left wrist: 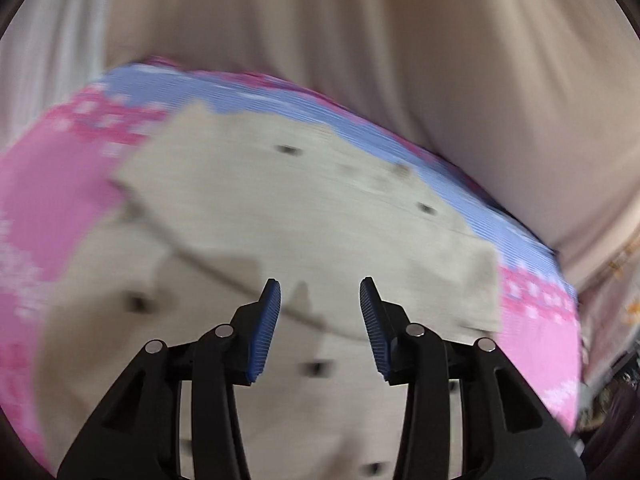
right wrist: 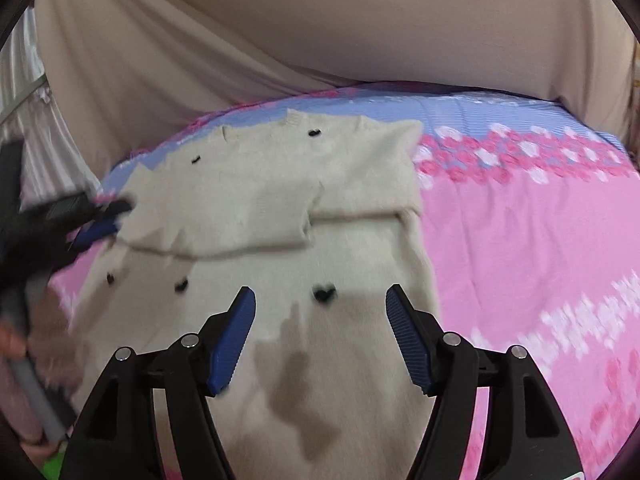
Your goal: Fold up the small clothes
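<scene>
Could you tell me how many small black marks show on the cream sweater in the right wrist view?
5 on the cream sweater: two on the folded upper part, three in a row below. Folds or the right gripper may hide more.

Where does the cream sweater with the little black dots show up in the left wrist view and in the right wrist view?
Left wrist: the cream sweater fills the centre, blurred, beyond the open left gripper.
Right wrist: it covers centre and lower left, under the open right gripper.
Shared landmark: the pink and blue bedsheet.
</scene>
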`<action>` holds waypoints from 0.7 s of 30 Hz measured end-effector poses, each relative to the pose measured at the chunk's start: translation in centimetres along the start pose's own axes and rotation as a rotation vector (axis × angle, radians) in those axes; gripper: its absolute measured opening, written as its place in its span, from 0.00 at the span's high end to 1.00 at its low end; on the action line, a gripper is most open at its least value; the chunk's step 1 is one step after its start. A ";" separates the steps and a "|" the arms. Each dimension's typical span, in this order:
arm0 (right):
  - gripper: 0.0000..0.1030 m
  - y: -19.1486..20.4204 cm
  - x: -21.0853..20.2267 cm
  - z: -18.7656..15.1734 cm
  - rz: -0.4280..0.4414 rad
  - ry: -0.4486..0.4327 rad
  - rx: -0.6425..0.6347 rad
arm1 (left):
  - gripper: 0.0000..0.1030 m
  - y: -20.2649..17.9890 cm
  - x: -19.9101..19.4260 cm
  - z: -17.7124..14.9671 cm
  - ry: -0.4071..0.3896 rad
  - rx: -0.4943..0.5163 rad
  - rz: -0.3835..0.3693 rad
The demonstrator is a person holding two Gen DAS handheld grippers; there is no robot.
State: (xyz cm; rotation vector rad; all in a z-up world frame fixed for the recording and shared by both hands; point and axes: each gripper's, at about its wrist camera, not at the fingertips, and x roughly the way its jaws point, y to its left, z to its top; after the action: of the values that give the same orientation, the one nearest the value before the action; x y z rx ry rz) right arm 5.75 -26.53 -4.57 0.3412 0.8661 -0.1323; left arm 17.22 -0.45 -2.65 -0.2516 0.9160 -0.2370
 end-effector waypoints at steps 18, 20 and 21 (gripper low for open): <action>0.92 2.1 3.8 11.6 -0.049 -0.195 0.007 | 0.56 11.7 -1.3 2.9 -0.034 -0.133 0.134; 0.91 -0.1 5.2 11.7 -0.128 -0.179 -0.004 | 0.54 10.8 -0.1 3.3 -0.031 -0.117 0.121; 0.91 -1.5 7.1 11.4 -0.151 -0.126 0.007 | 0.54 10.4 0.7 3.4 -0.020 -0.115 0.116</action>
State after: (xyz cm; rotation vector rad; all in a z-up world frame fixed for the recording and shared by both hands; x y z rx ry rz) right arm 18.18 -31.71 -3.51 0.2707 0.7661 -0.2940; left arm 21.33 9.54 -4.42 -0.3059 0.9223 -0.0746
